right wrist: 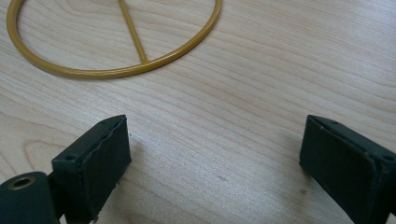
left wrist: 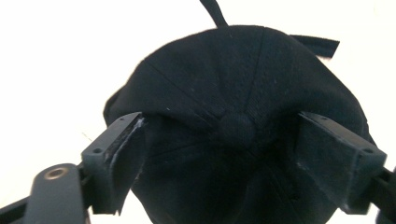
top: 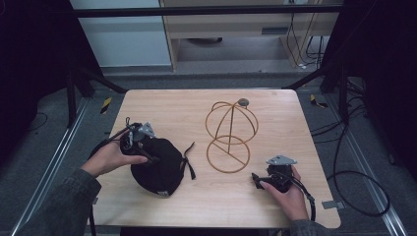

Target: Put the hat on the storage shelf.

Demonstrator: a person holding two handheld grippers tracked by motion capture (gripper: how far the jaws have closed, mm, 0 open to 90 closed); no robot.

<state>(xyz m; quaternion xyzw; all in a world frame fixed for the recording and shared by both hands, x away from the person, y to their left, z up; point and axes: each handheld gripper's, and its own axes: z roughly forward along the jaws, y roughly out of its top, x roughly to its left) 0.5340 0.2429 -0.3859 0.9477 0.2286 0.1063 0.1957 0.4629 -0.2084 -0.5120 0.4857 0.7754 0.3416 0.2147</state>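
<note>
A black cap [top: 160, 167] lies crown-up on the wooden table [top: 162, 105], left of centre, its strap [top: 188, 160] trailing to the right. My left gripper [top: 147, 157] hovers over it. In the left gripper view the jaws stand wide apart either side of the cap's top button [left wrist: 236, 128], gripper [left wrist: 219, 154] open, and whether the pads [left wrist: 126, 149] touch the fabric is unclear. A gold wire hat stand [top: 230, 132] rises at the table's middle, with a round base ring [right wrist: 116, 70]. My right gripper [top: 256, 180] rests open near the front right, nothing between its jaws [right wrist: 215, 158].
Bare wood lies between the cap and the stand and along the table's far edge. Cables [top: 354, 182] run on the floor to the right. A cabinet [top: 236, 29] stands behind the table.
</note>
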